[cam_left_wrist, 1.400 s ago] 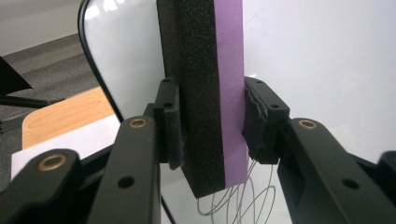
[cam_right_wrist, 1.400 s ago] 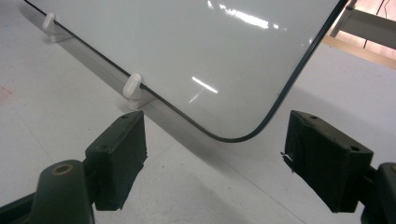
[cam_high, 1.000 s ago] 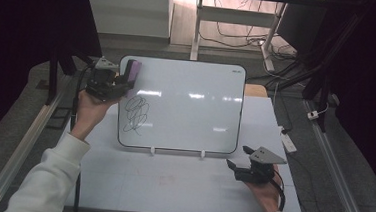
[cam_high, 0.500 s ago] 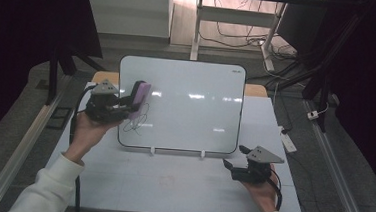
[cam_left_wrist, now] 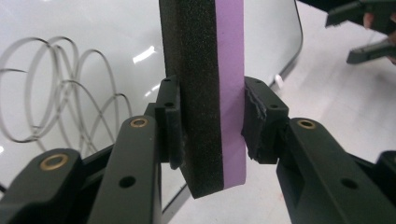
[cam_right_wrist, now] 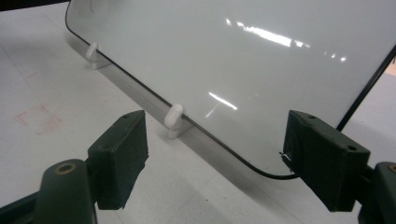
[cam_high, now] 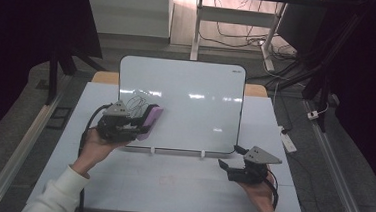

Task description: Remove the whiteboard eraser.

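A whiteboard [cam_high: 191,101] leans upright on the white table, with a looping black scribble [cam_high: 135,102] on its left part. My left gripper [cam_high: 142,125] is shut on a purple eraser [cam_high: 149,121] with a black foam face, held against the board's lower left just right of the scribble [cam_left_wrist: 70,93]. In the left gripper view both pads squeeze the eraser [cam_left_wrist: 205,93]. My right gripper [cam_high: 228,156] stands open in front of the board's lower right corner [cam_right_wrist: 275,175]. Its jaws have just been closing slightly, with nothing between them.
Two white clip feet [cam_high: 202,153] hold the board's bottom edge. A faint red square mark [cam_right_wrist: 39,119] lies on the table in front. A white power strip [cam_high: 288,140] sits at the table's right edge, and cables run across the floor behind.
My left gripper has carried the eraser from the board's upper left corner down to its lower left, over the scribble. The right hand has barely moved.
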{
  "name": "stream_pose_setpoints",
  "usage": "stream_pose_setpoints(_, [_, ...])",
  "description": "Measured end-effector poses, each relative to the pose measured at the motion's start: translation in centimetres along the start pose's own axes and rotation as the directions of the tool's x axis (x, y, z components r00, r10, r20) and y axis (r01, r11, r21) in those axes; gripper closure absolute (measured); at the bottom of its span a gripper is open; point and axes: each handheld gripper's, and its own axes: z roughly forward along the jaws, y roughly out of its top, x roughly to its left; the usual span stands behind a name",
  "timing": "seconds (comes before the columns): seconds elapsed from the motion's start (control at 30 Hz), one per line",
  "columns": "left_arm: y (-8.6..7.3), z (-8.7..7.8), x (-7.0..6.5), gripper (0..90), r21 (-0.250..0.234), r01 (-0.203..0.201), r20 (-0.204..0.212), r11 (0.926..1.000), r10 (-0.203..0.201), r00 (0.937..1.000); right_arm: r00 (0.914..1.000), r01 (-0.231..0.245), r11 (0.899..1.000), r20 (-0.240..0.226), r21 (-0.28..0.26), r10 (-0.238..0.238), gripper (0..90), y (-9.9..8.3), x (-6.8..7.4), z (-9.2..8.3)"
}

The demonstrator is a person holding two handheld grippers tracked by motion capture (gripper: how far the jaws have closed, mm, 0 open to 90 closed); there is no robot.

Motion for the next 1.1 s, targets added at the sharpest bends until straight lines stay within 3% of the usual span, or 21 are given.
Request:
stream_pose_setpoints(0.3, [-0.9,1.2,-0.8,61.3,0.057,-0.059,0.093,0.9966,0.053,0.9942,0.9984,0.015,1.000,-0.054,-0.002,-0.016,24.6,0.6,0.3,-0.2])
stream_pose_setpoints(0.4, [-1.2,1.7,-1.2,61.2,0.085,-0.092,0.125,0.9922,0.081,0.9888,0.9974,0.023,1.000,-0.067,-0.003,-0.024,24.6,1.0,0.5,-0.2])
stream_pose_setpoints(0.47, [-1.2,2.1,-1.5,61.2,0.103,-0.116,0.146,0.9879,0.101,0.9842,0.9938,0.040,0.999,-0.103,-0.003,-0.040,24.6,1.6,0.7,-0.1])
stream_pose_setpoints(0.7, [-1.1,3.3,-2.9,61.2,0.137,-0.192,0.210,0.9717,0.161,0.9644,0.9842,0.077,0.997,-0.160,0.007,-0.075,24.9,2.9,1.5,0.6])
stream_pose_setpoints(0.8, [-1.1,3.7,-3.4,61.2,0.155,-0.218,0.226,0.9635,0.180,0.9572,0.9725,0.110,0.994,-0.208,0.014,-0.105,25.0,3.8,2.1,1.2])
stream_pose_setpoints(0.87, [-1.1,4.2,-3.8,61.2,0.169,-0.234,0.241,0.9575,0.190,0.9519,0.9695,0.119,0.993,-0.218,0.017,-0.112,25.1,4.0,2.2,1.3])
stream_pose_setpoints(0.9, [-1.2,4.4,-4.1,61.2,0.175,-0.242,0.247,0.9543,0.196,0.9490,0.9626,0.136,0.991,-0.239,0.017,-0.128,25.1,4.4,2.5,1.7])
stream_pose_setpoints(0.93, [-1.2,4.6,-4.3,61.2,0.181,-0.253,0.254,0.9503,0.204,0.9455,0.9626,0.136,0.991,-0.239,0.017,-0.128,25.1,4.4,2.5,1.7])
stream_pose_setpoints(1.0, [-1.3,5.0,-4.8,61.1,0.192,-0.274,0.277,0.9423,0.216,0.9363,0.9502,0.167,0.986,-0.271,0.027,-0.154,25.1,5.0,2.9,2.3])
stream_pose_setpoints(1.03, [-1.4,5.2,-5.1,61.1,0.197,-0.281,0.286,0.9393,0.219,0.9330,0.9502,0.167,0.986,-0.271,0.027,-0.154,25.1,5.0,2.9,2.3])
stream_pose_setpoints(1.07, [-1.4,5.4,-5.3,61.2,0.205,-0.288,0.293,0.9354,0.223,0.9298,0.9383,0.192,0.981,-0.299,0.033,-0.173,25.2,5.3,3.2,2.7])
stream_pose_setpoints(1.1, [-1.5,5.6,-5.5,61.1,0.212,-0.307,0.305,0.9279,0.236,0.9227,0.9315,0.203,0.979,-0.315,0.034,-0.182,25.4,5.5,3.4,2.9])
